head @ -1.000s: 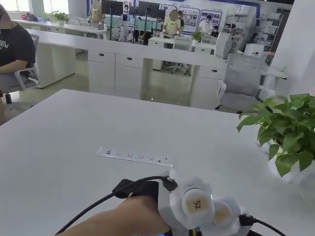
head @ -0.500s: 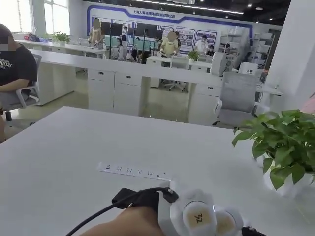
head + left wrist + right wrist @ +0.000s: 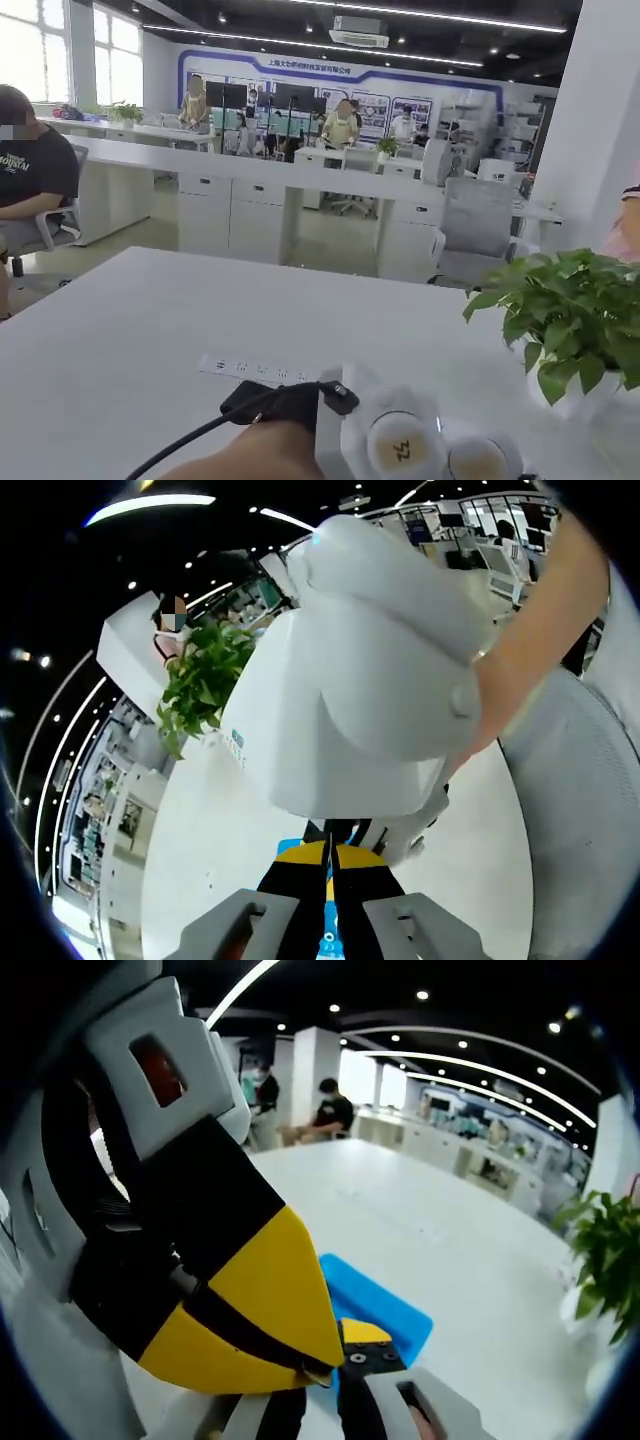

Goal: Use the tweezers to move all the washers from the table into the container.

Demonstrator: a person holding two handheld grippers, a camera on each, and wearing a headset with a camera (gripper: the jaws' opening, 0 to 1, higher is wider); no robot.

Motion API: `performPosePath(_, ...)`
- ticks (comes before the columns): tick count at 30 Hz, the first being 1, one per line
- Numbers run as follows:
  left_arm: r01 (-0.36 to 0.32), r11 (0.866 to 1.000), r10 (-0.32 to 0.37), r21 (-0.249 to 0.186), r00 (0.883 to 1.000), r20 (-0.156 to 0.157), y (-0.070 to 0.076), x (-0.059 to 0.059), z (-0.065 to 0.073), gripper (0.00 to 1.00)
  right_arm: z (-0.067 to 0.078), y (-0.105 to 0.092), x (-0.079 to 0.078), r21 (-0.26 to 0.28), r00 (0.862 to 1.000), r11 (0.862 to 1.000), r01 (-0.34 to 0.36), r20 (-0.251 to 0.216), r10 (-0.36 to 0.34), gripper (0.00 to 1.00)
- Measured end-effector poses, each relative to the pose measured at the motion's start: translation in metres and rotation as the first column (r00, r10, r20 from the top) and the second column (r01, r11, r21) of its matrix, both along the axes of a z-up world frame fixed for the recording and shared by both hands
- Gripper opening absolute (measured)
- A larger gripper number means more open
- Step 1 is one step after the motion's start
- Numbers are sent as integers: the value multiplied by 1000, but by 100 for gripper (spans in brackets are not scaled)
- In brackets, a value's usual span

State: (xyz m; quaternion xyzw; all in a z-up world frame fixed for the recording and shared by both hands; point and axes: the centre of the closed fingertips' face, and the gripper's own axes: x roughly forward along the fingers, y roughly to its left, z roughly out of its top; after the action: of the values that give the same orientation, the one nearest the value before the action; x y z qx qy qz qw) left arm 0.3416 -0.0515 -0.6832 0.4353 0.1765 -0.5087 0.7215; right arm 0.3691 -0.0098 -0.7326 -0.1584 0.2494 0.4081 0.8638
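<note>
Head view was aimed more at the office than the work. It showed a smooth white table (image 3: 120, 330) with a flat white power strip (image 3: 268, 370) lying on it, and a leafy potted plant (image 3: 575, 320) off to the right. Down at the bottom edge a hand (image 3: 250, 455) held a gripper (image 3: 400, 445) with a glossy, rounded white plastic shell and two round caps. A black cable (image 3: 180, 445) trailed off it. Couldn't tell which side that one was.

In the left gripper view, the right gripper (image 3: 330, 865) sat right in front, one big bulbous white housing. Its black-and-yellow jaws lay side by side with only a thin seam between them, so basically closed. The left gripper (image 3: 330, 935) had its own grey jaws poking up at the bottom, but I couldn't tell how wide they were.

In the right gripper view, the left gripper's chunky wedge-shaped jaw, black with a yellow tip, crowded in from the left. Just past that tip a flat blue rectangular tray (image 3: 375, 1305) lay on the table.
</note>
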Motion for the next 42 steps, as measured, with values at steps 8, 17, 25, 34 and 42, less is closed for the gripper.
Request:
performPosePath(8, 23, 1000, -23, -12, 1000, 21, -2, -24, 13, 0, 15, -3, -23, 22, 999, 1000, -2, 34, 1, 7)
performPosePath(17, 47, 998, -47, -40, 999, -1, 2, -63, 10, 0, 10, -1, -59, 32, 999, 999, -4, 52, 2, 8)
performPosePath(25, 50, 997, -52, -61, 998, -27, 6, -89, 2, 0, -2, 2, -88, 58, 1000, 998, -11, 9, 11, 8)
performPosePath(34, 28, 995, -35, -98, 997, -72, 14, -106, -3, 0, -11, 4, -110, 59, 1000, 998, -27, -9, 27, 9)
performPosePath(42, 15, 995, -23, -101, 997, -80, 16, -113, -8, 0, -20, 2, -115, 55, 999, 998, -41, -34, 43, 11)
